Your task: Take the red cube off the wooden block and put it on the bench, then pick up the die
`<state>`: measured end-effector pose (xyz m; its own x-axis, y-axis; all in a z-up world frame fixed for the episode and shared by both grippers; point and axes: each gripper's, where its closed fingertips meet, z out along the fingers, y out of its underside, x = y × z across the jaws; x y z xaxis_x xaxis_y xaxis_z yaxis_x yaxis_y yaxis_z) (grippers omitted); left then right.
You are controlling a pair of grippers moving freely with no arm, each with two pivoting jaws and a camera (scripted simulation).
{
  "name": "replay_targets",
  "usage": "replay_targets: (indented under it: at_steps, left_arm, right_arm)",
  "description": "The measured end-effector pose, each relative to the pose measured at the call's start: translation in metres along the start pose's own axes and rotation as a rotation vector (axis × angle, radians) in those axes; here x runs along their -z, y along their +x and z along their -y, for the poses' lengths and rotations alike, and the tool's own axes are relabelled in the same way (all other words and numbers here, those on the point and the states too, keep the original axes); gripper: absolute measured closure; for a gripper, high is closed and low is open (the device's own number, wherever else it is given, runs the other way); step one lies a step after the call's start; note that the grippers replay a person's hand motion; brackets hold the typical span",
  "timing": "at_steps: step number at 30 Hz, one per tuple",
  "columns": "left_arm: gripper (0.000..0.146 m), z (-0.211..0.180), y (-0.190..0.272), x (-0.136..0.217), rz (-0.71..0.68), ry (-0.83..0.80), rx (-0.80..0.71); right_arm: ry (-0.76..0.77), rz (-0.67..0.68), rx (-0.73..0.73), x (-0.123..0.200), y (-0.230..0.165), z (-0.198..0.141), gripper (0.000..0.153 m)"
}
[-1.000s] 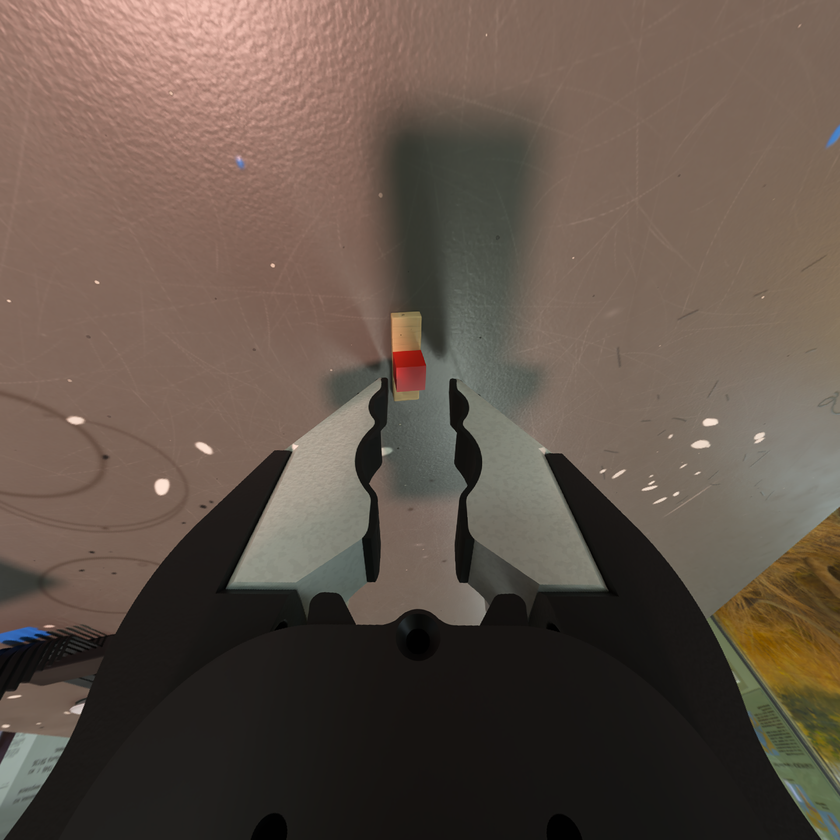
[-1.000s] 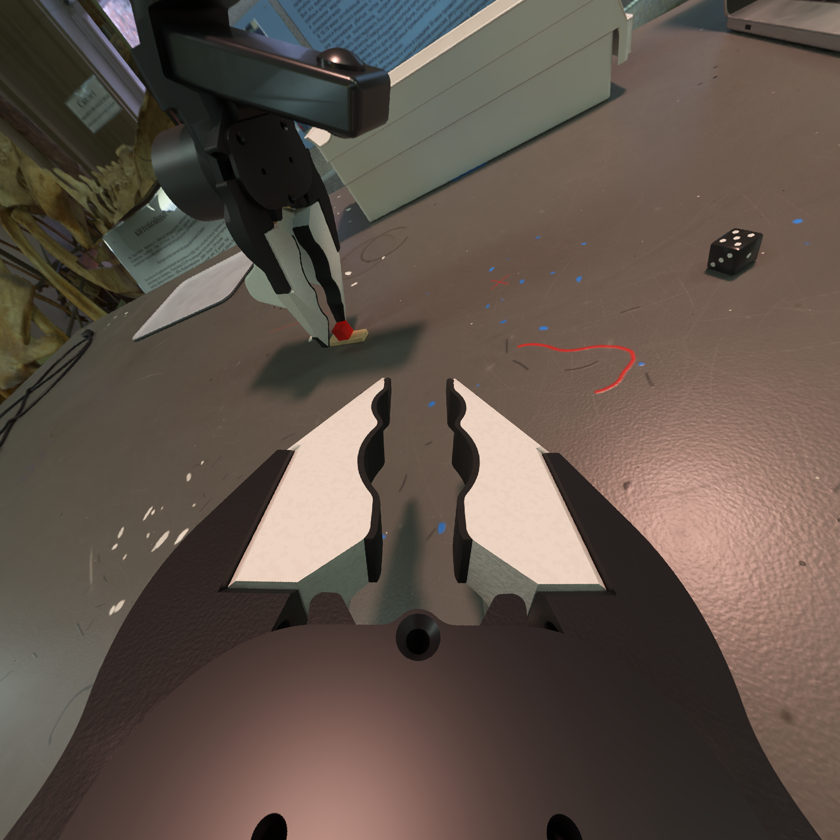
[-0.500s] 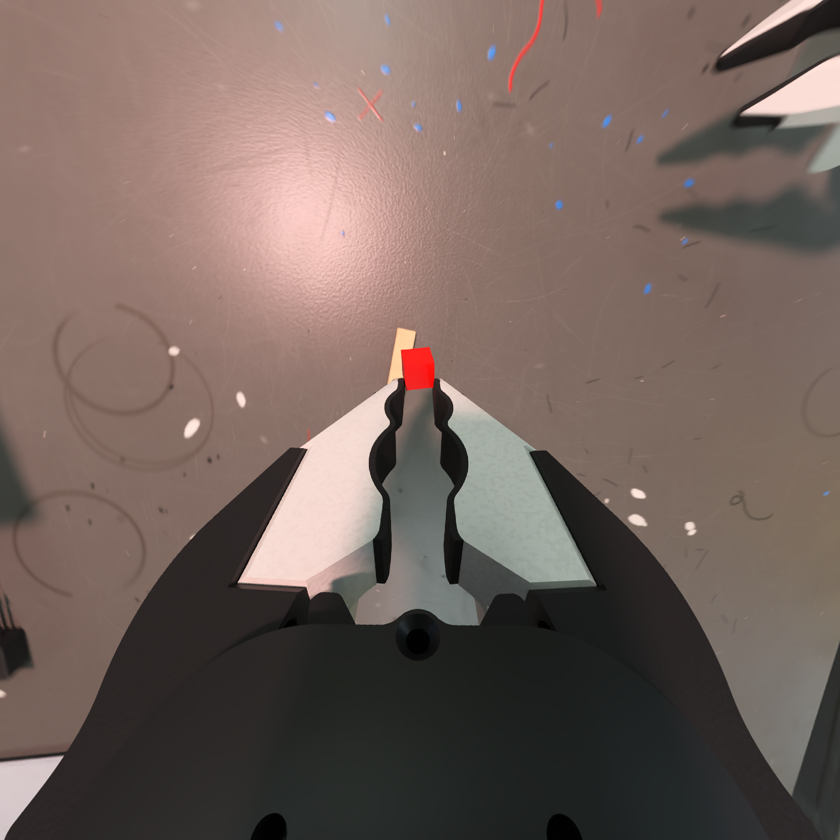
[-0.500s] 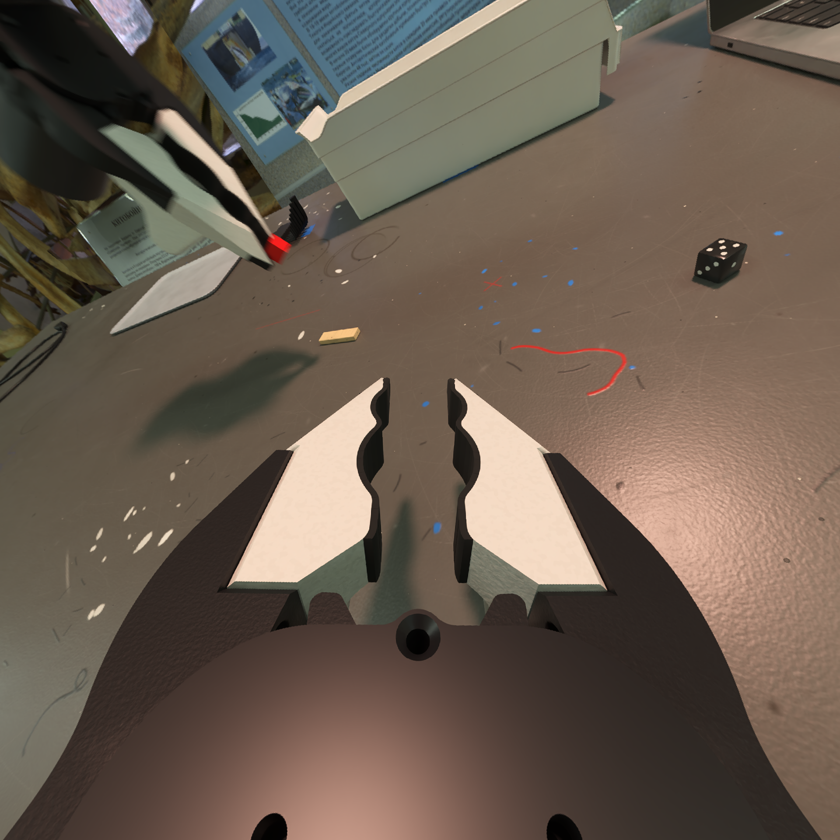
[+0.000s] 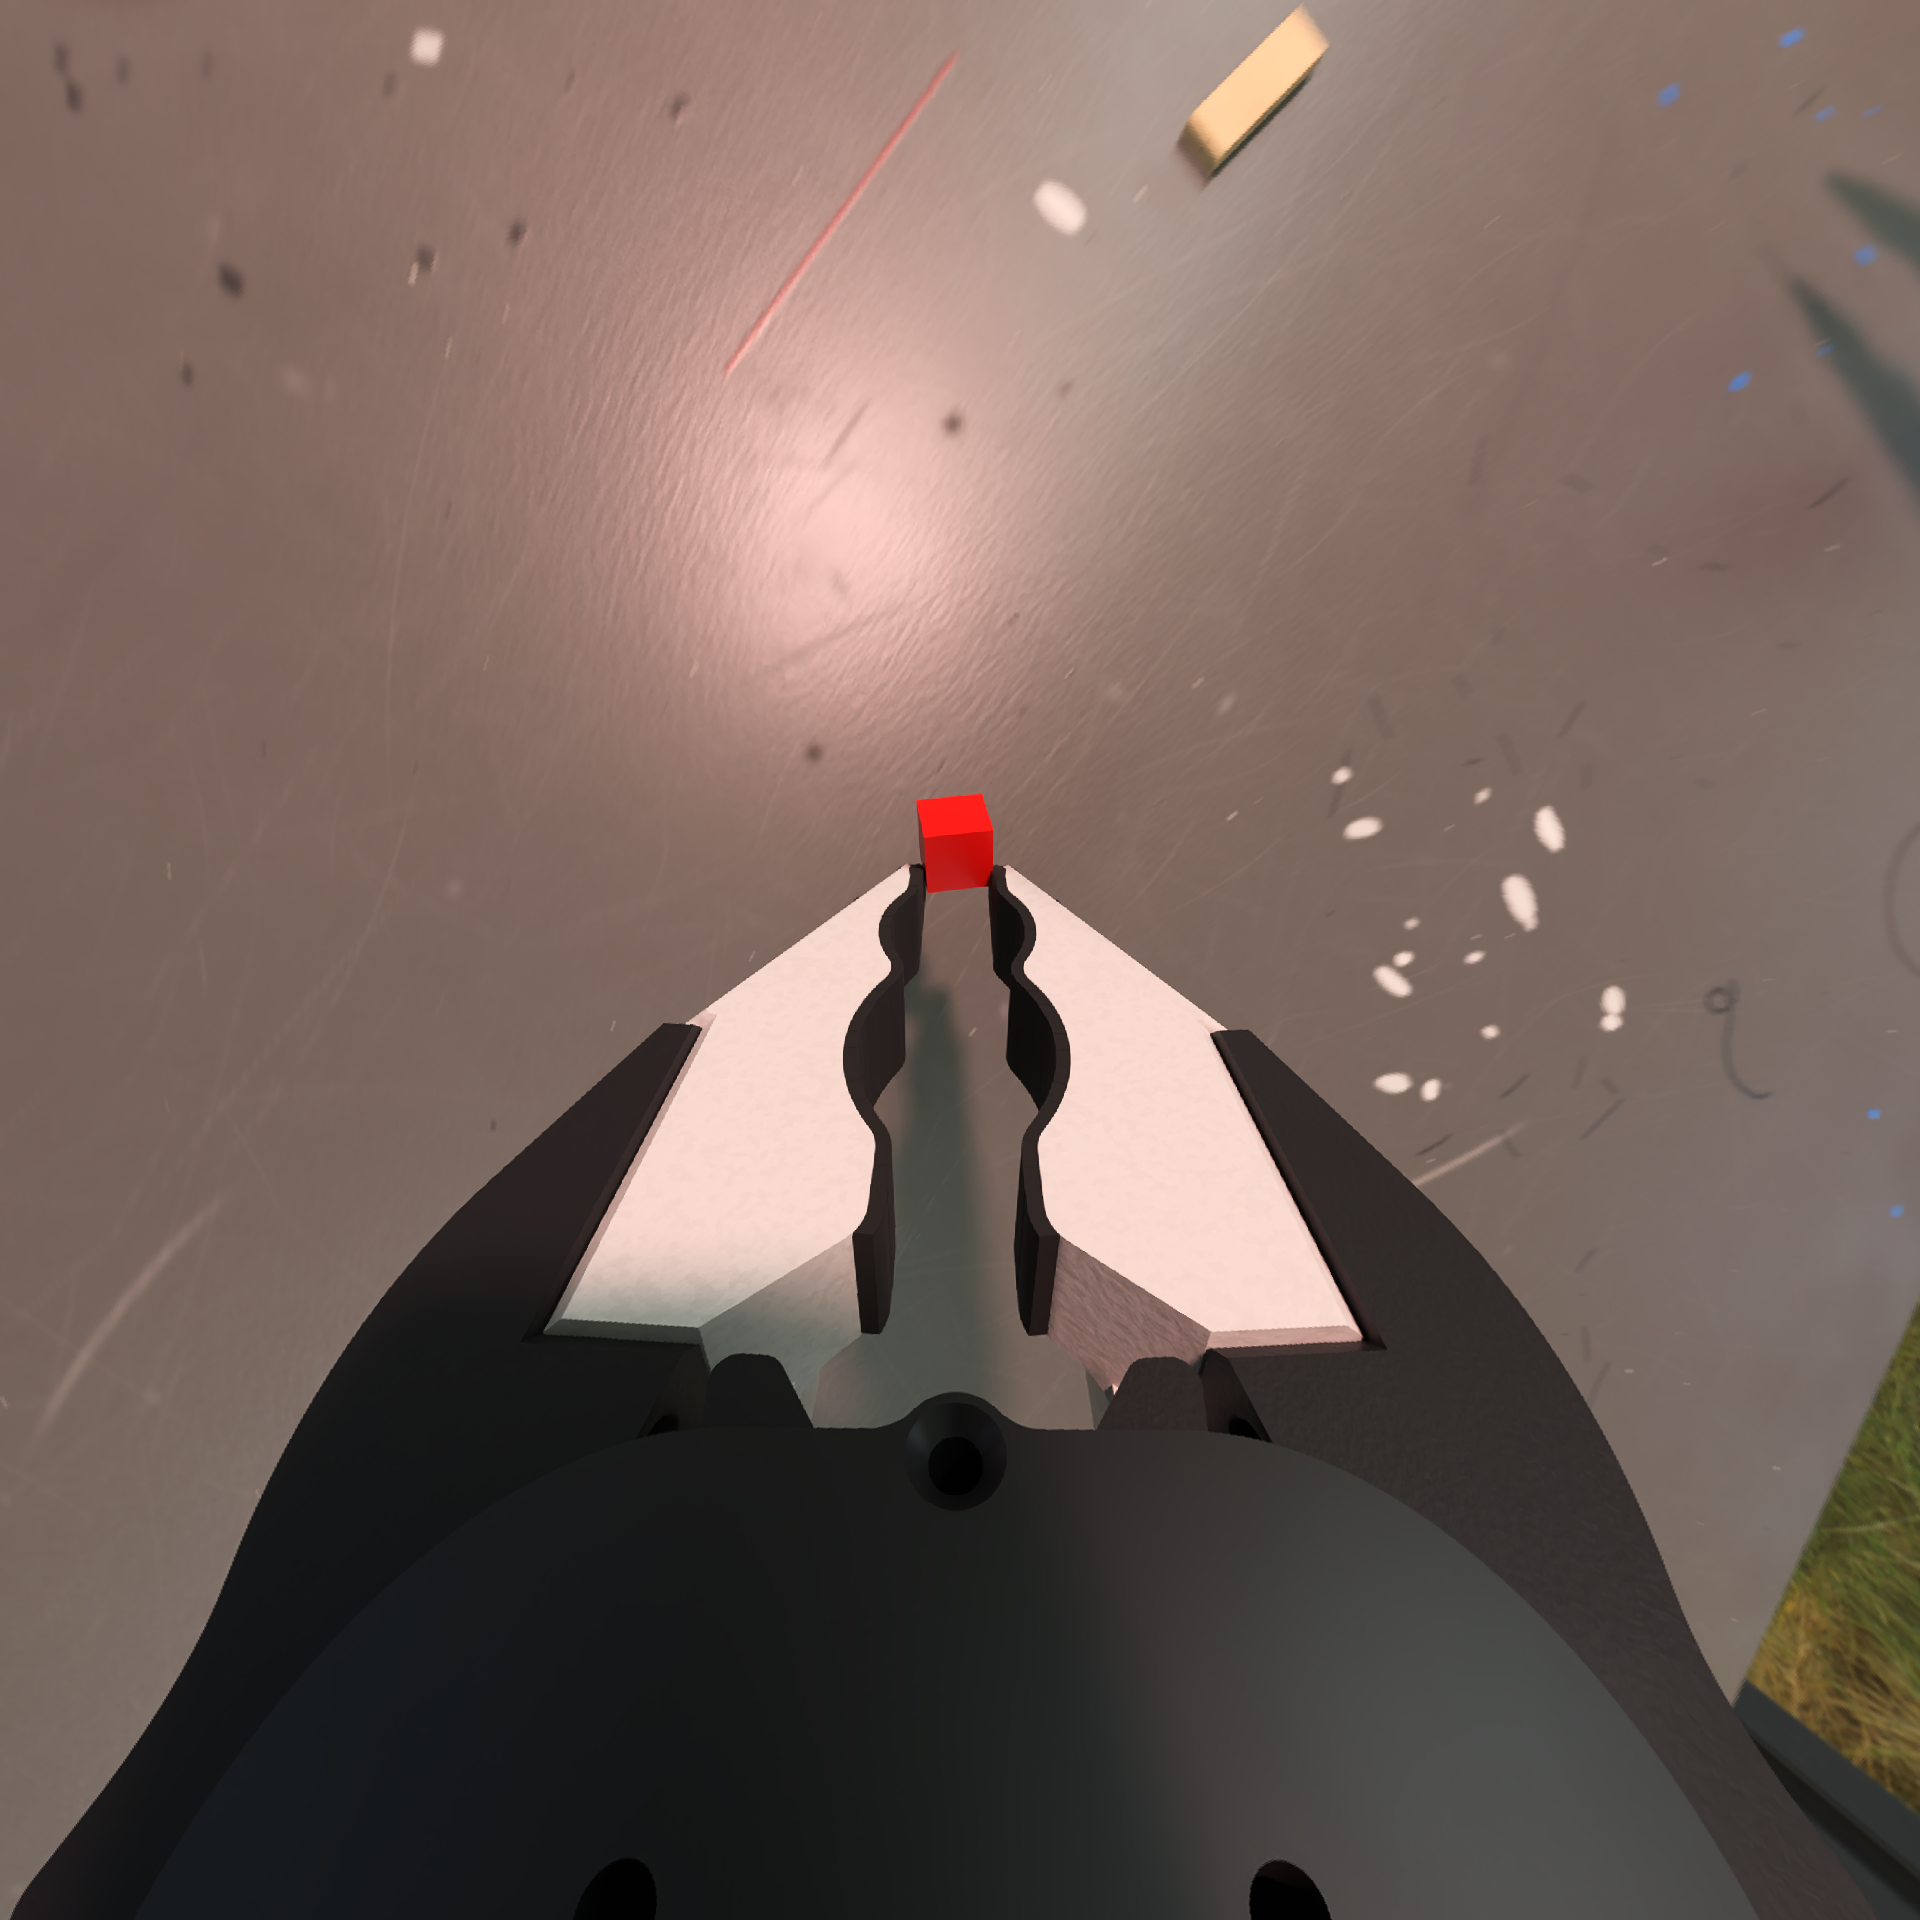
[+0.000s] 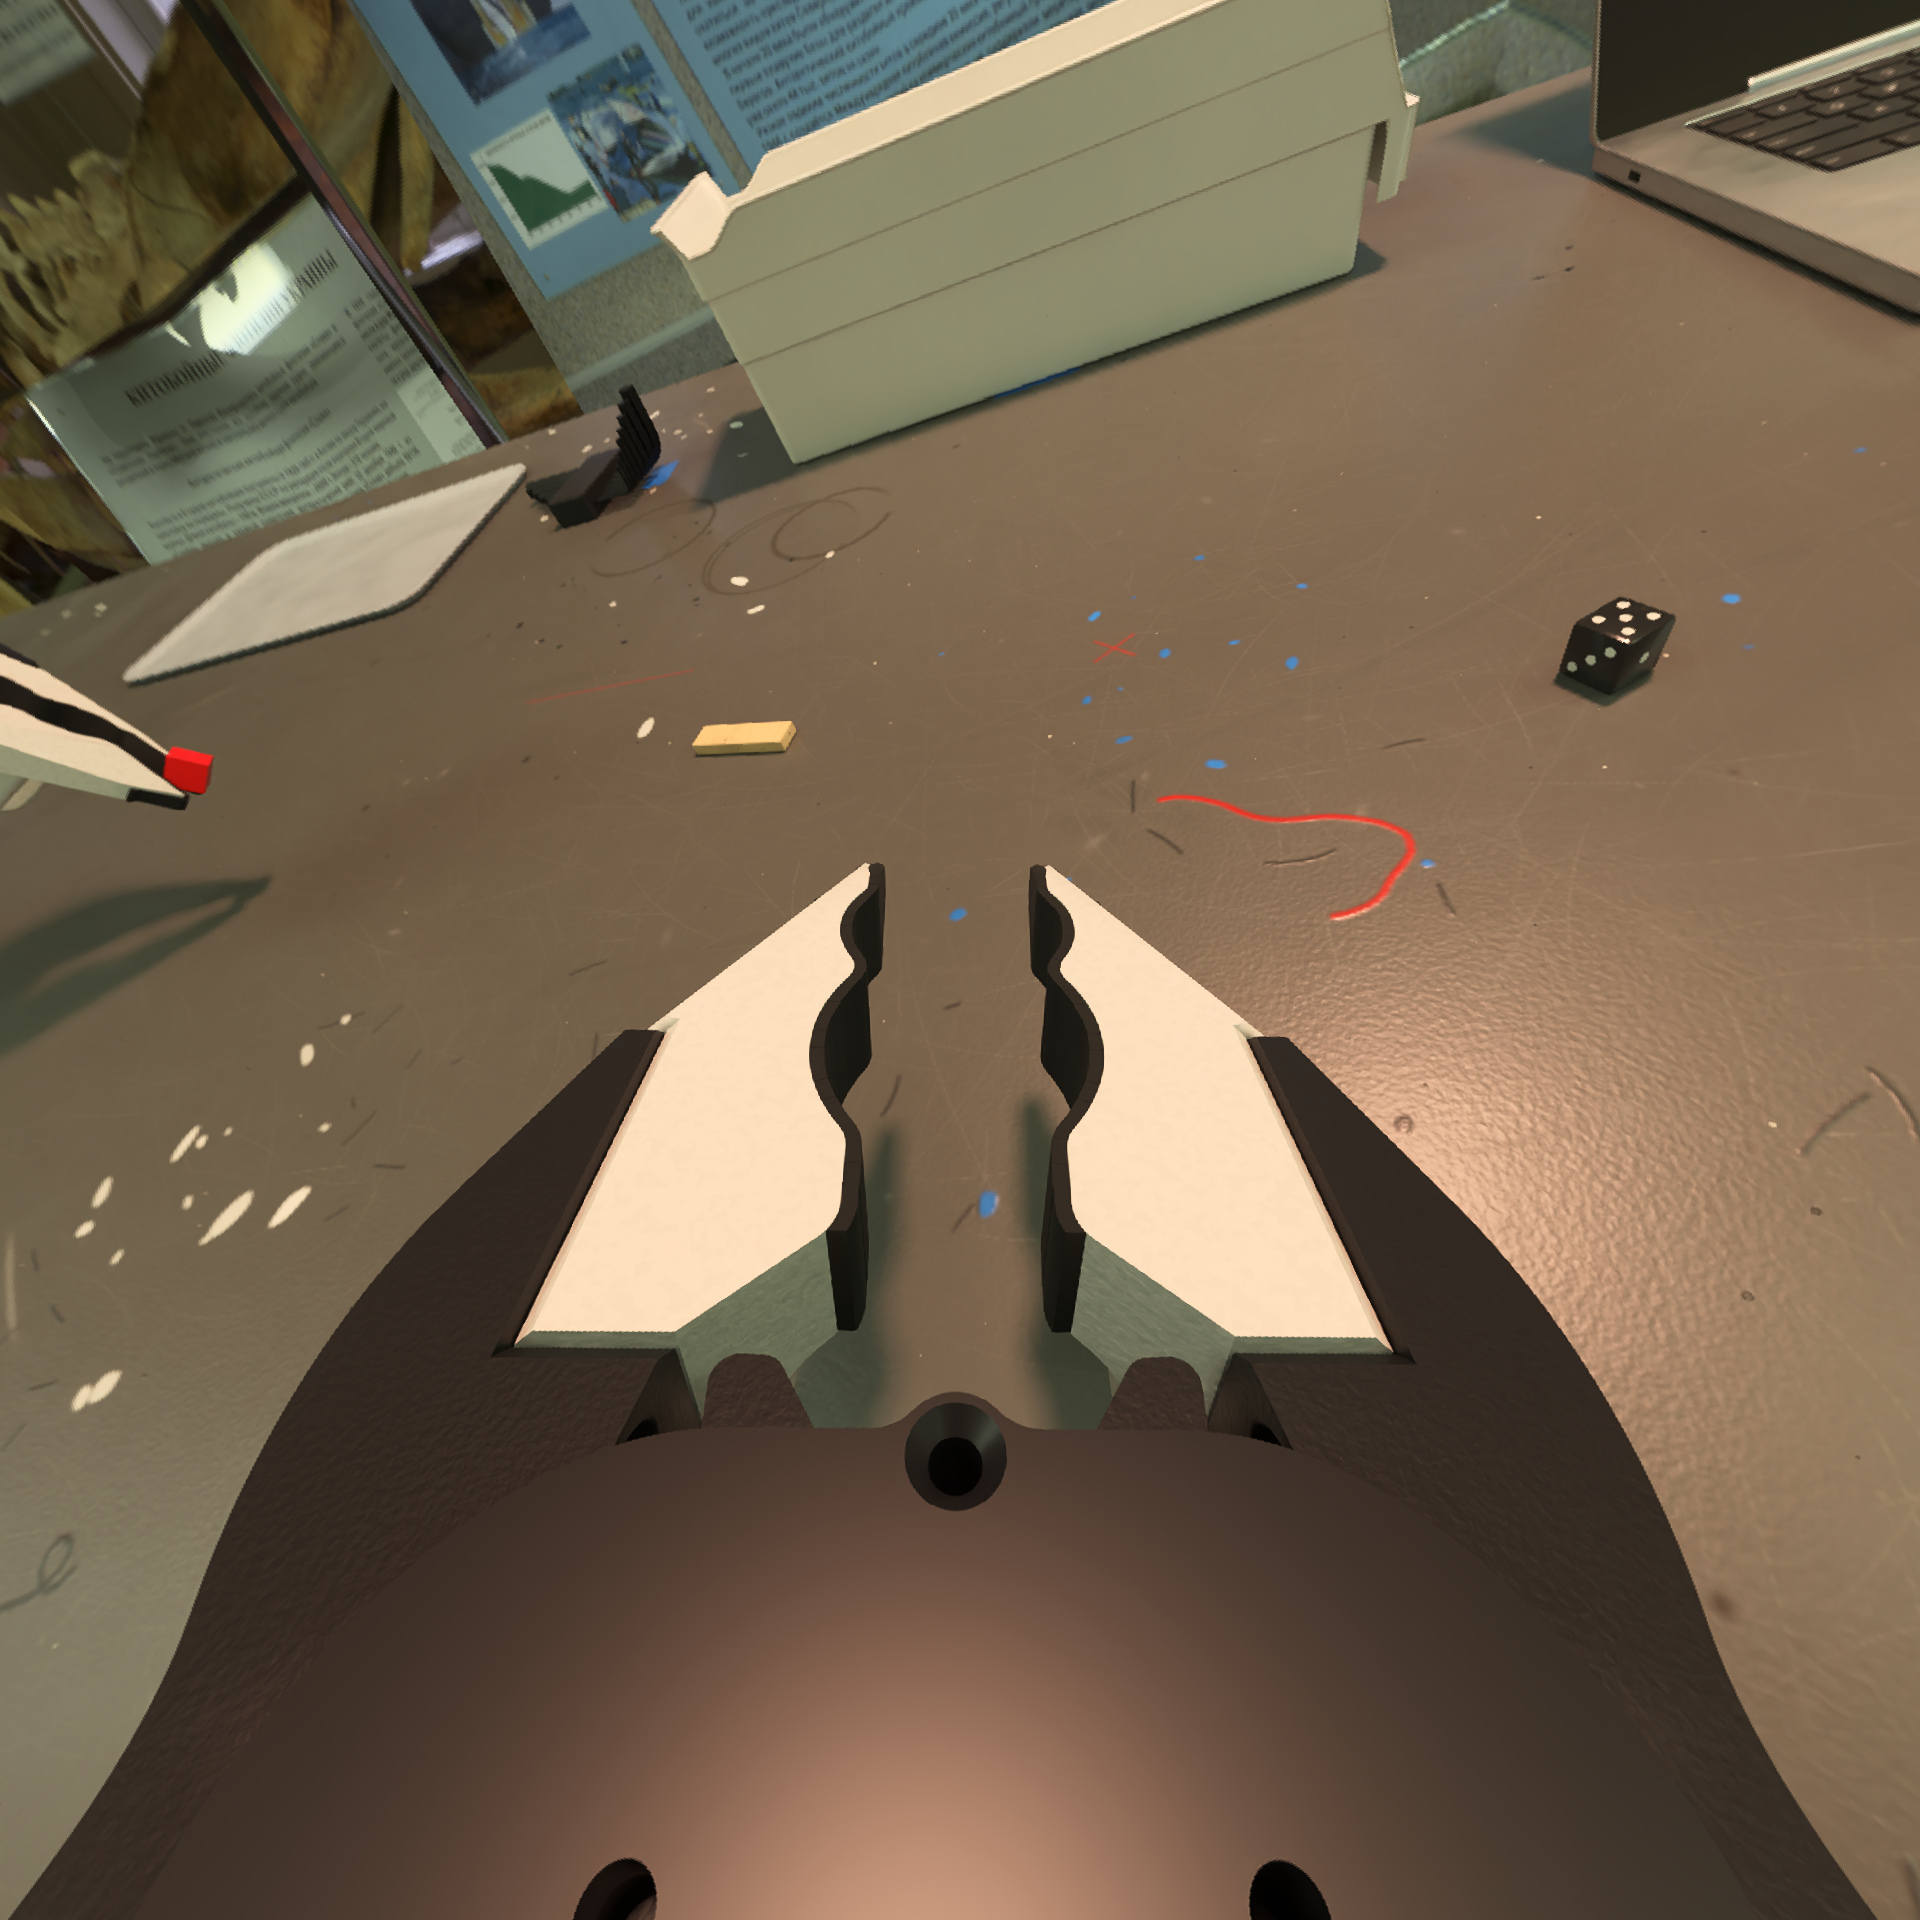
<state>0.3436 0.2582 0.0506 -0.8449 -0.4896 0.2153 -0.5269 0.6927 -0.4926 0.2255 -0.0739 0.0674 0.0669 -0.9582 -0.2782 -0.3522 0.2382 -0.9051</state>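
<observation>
My left gripper (image 5: 954, 878) is shut on the small red cube (image 5: 954, 840), pinched at its fingertips and held above the grey bench. From the right wrist view the same gripper (image 6: 171, 781) enters at the far left with the red cube (image 6: 190, 769) at its tip. The flat wooden block (image 5: 1252, 94) lies bare on the bench at the top right; it also shows in the right wrist view (image 6: 743, 737). My right gripper (image 6: 956, 883) is open and empty above the bench. The black die (image 6: 1616, 644) with white pips sits far to its right.
A cream bin (image 6: 1039, 239) stands at the back, a laptop (image 6: 1766, 156) at the back right. A white pad (image 6: 322, 582) and a small black ribbed part (image 6: 608, 462) lie at the back left. Posters stand behind the bench edge.
My left gripper has carried the red cube to the left, away from the wooden block, and lower toward the bench. The right gripper has stayed open and moved little.
</observation>
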Motion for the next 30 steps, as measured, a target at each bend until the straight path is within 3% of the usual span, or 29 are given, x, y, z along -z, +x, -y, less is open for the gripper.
replay_targets:
  at_steps: [7, 14, 18, 24, 30]
  left_arm:
    - [0.134, -0.038, -0.028, -0.013, 0.092, -0.059, 0.019]
    - [0.134, -0.040, -0.030, -0.019, 0.121, -0.071, 0.007]
    - [0.106, -0.037, -0.026, -0.016, 0.114, -0.044, 0.017]
    - [0.093, -0.023, -0.020, 0.002, 0.111, 0.131, 0.034]
    - [0.089, -0.032, -0.031, 0.041, 0.199, 0.384, 0.066]
  right_arm:
    - [-0.033, -0.035, 0.093, -0.004, -0.005, -0.004, 0.125]
    - [-0.030, -0.018, 0.084, -0.004, -0.006, -0.004, 0.125]
    - [-0.019, 0.013, 0.054, -0.002, -0.007, -0.002, 0.125]
    - [-0.005, 0.056, 0.024, -0.001, -0.009, -0.001, 0.125]
    - [-0.029, 0.063, 0.037, -0.003, -0.011, -0.003, 0.124]
